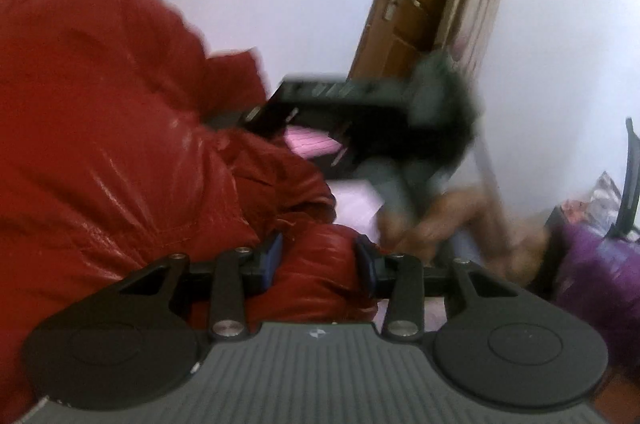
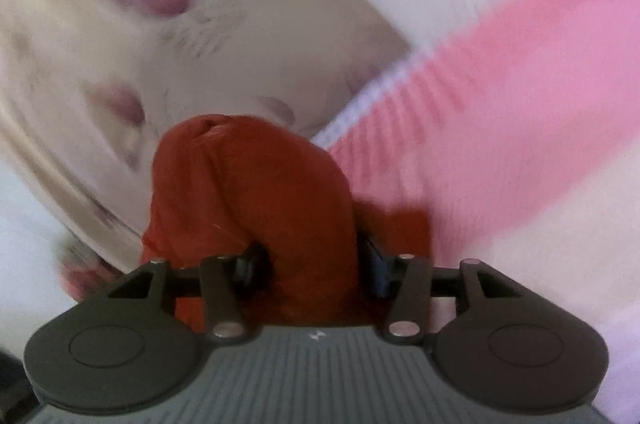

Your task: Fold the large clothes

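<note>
White walls and a wooden door back the scene. Left of the door, a glossy red jacket bulges, a fold of it pinched by the left gripper fingers. The right gripper fingers pinch another red bunch, with pink striped bedding behind.
</note>
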